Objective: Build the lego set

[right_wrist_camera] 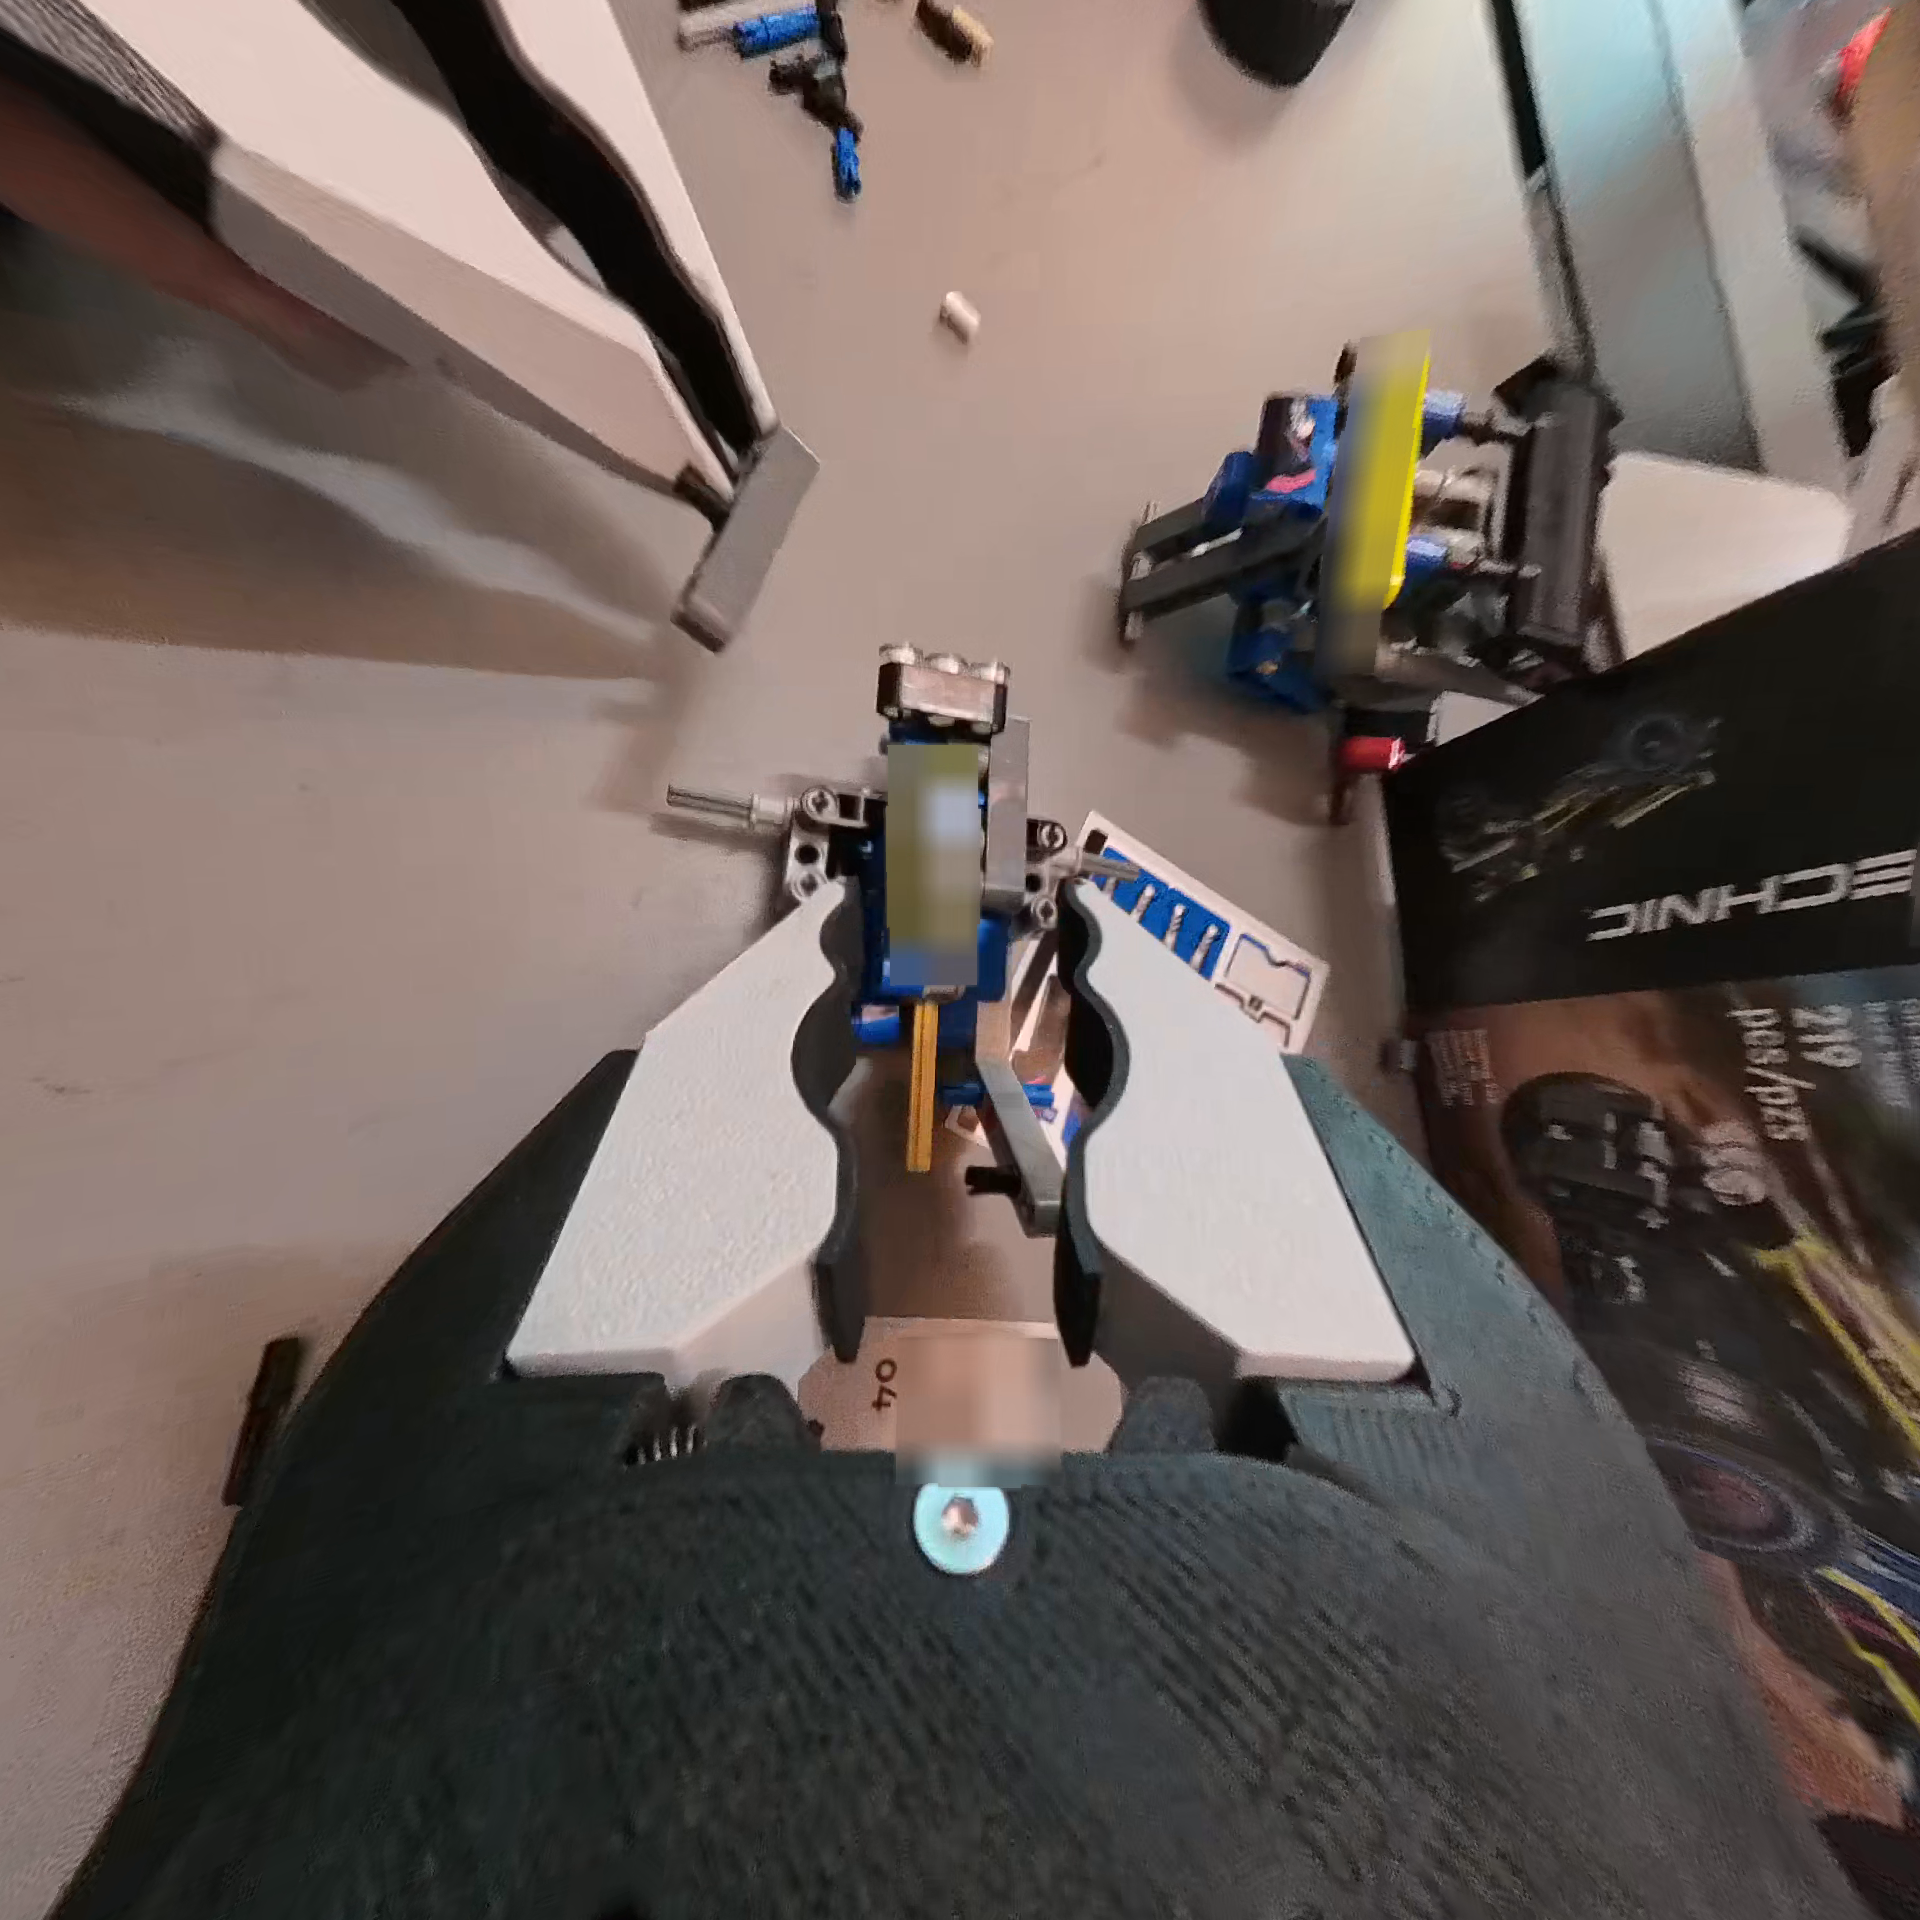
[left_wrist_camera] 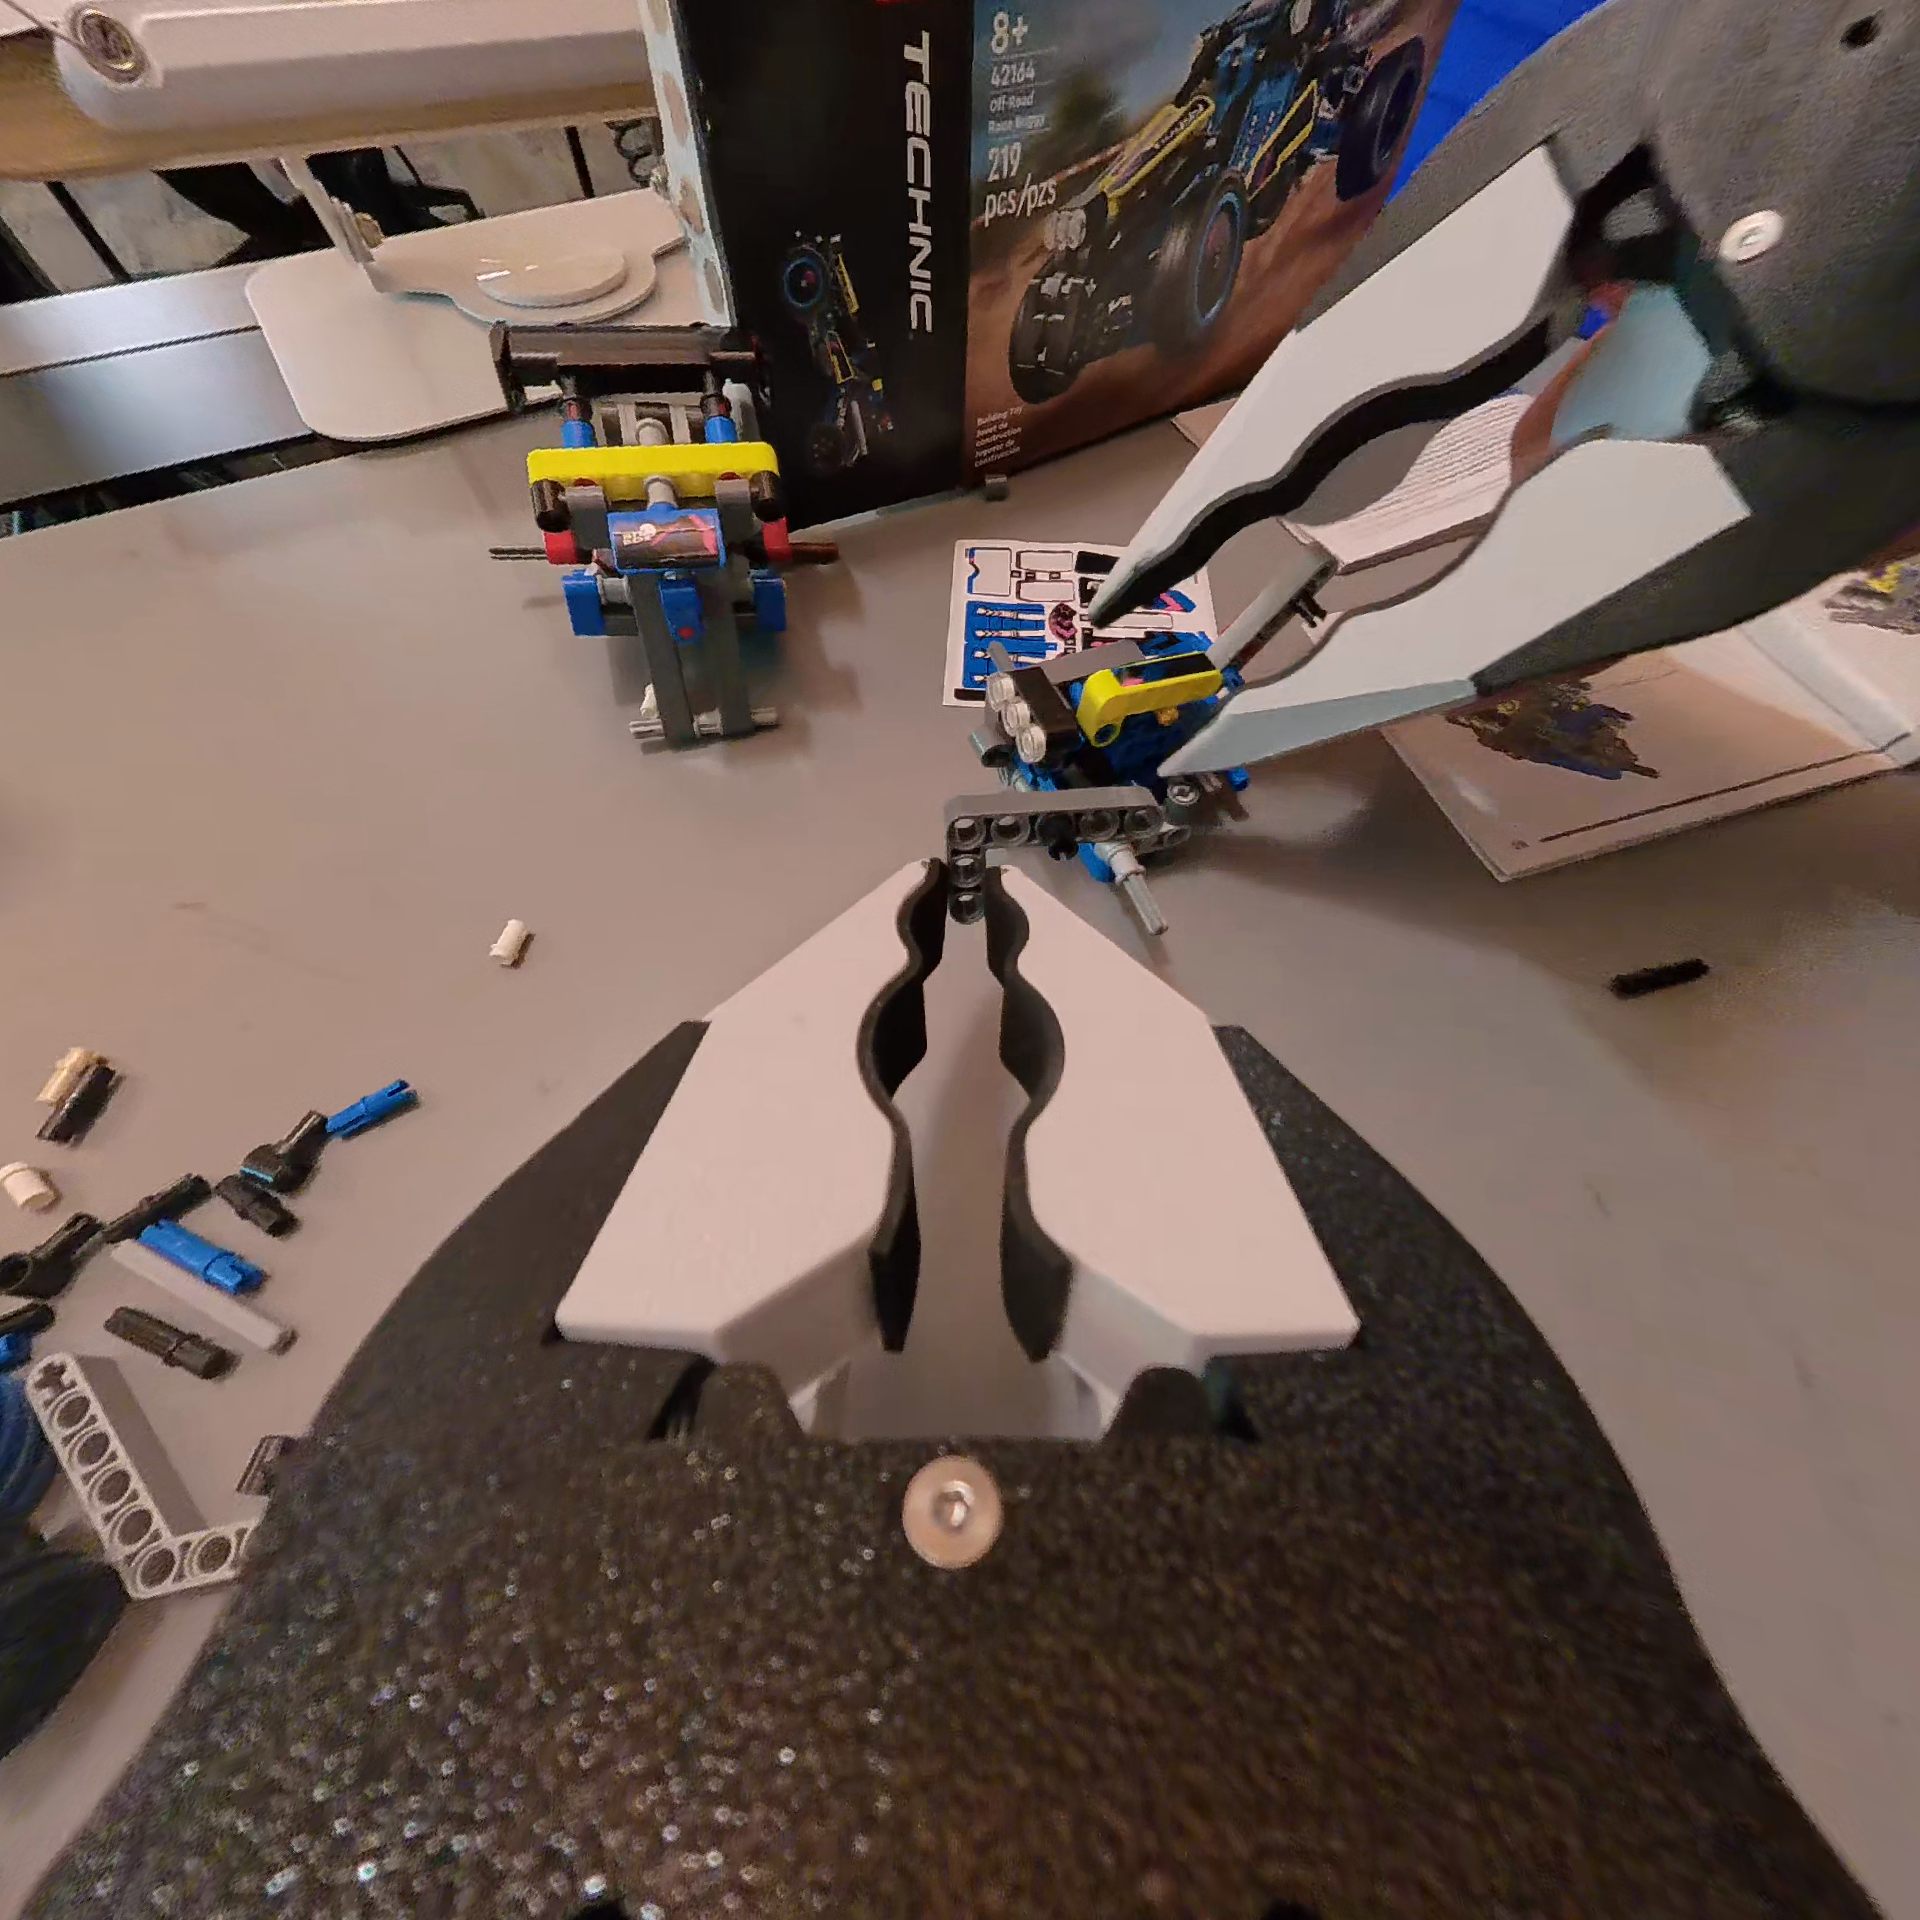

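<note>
Two grippers: we hold one in each hand over a grey table [left_wrist_camera: 312,831] strewn with toy building parts.

Left view, left gripper [left_wrist_camera: 966,883]: its fingers are clamped on the short leg of a grey L-beam [left_wrist_camera: 1049,826]. The long leg sticks out sideways past the tips.

Left view, beam's place: it is lifted in the fingers, just beside a small blue assembly [left_wrist_camera: 1101,717].

Left view, right gripper [left_wrist_camera: 1138,691]: it comes in from the right with its fingers apart, one either side of the assembly.

Left view, surroundings: a sticker sheet [left_wrist_camera: 997,623] lies behind the assembly, with a larger model [left_wrist_camera: 655,540] and a box [left_wrist_camera: 1091,208] farther back. A booklet [left_wrist_camera: 1662,748] lies to the right and loose pins [left_wrist_camera: 208,1226] to the left.

Right view, right gripper [right_wrist_camera: 945,925]: its fingers stand apart with the assembly [right_wrist_camera: 935,862] between them. The view is blurred, and we see no firm press from either pad.

Right view, between the fingers: a yellow axle [right_wrist_camera: 920,1081] and a thin grey bar [right_wrist_camera: 1018,1132] trail back from the assembly.

Right view, left gripper [right_wrist_camera: 753,442]: it is at upper left with the beam [right_wrist_camera: 748,540] at its tips, near the assembly but apart from it.

Handling, our judgement: the pinch sits on the beam's short leg alone, so the long leg could swing. We would keep that hold square. We would also close the right fingers on the blue body, not on the axle or bar.
</note>
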